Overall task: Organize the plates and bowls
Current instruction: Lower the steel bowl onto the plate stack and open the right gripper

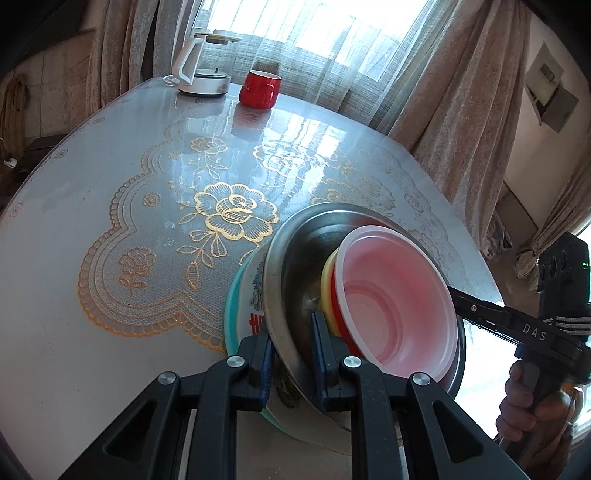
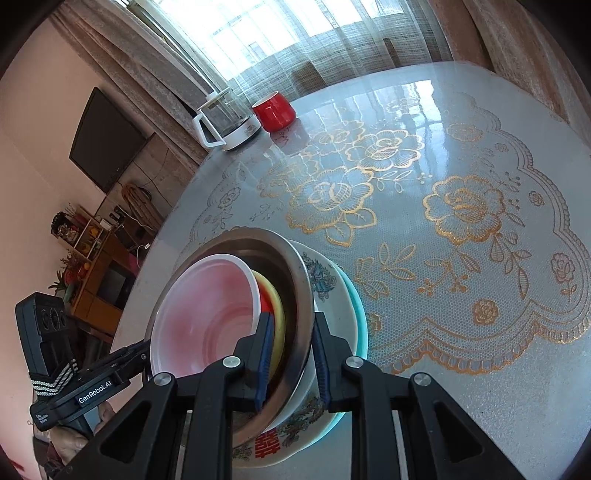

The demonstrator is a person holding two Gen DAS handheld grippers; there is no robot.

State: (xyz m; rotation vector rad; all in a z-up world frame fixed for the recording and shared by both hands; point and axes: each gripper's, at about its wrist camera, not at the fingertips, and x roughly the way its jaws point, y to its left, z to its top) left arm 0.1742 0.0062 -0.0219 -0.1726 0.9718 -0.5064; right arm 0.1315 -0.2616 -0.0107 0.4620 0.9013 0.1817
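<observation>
- Sheer curtains [image 1: 295,33] and heavy drapes hang behind a round table [image 1: 55,258], covered with a glossy sheet printed with gold lace and roses.
- At the far side of the table a white kettle [image 1: 192,62] stands just beside a red mug [image 1: 258,90]; both are well apart from the dishes.
- Near the table's closer edge sits a nested stack: a teal plate [image 2: 360,314] at the bottom, a floral white plate [image 2: 325,284] with red characters on it, then a steel bowl [image 1: 295,258].
- Inside the steel bowl lie a yellow bowl [image 1: 327,277], a red bowl [image 1: 334,291] and, innermost, a translucent white bowl [image 1: 391,295] with a pink tint.
- The stack appears tilted in both wrist views; whether it rests on the table I cannot tell.
- The left gripper [image 1: 291,354] is narrowed onto the steel bowl's rim, one blue pad inside the bowl and one outside it.
- The right gripper [image 2: 293,354] clamps the rim on the opposite side in the same way, jaws narrow.
- A hand [image 1: 532,406] holds the right gripper's handle.
</observation>
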